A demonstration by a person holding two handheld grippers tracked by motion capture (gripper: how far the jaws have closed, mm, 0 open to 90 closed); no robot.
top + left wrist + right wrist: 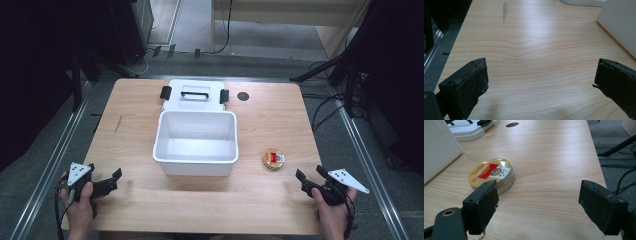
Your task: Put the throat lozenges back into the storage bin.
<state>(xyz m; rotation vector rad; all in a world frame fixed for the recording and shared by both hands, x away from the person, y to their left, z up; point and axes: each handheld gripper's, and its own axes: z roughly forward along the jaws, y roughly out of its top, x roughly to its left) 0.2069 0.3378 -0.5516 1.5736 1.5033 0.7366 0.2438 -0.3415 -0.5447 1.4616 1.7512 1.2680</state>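
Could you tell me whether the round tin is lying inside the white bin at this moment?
No, the round tin lies on the wooden table to the right of the white bin, whose inside looks bare.

A white bin (195, 142) stands open mid-table, its lid (194, 94) flat behind it, a round gold tin (273, 158) just right.

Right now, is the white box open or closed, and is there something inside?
Open and empty. The white box shows its bare inside, and its lid lies flat on the table just behind it.
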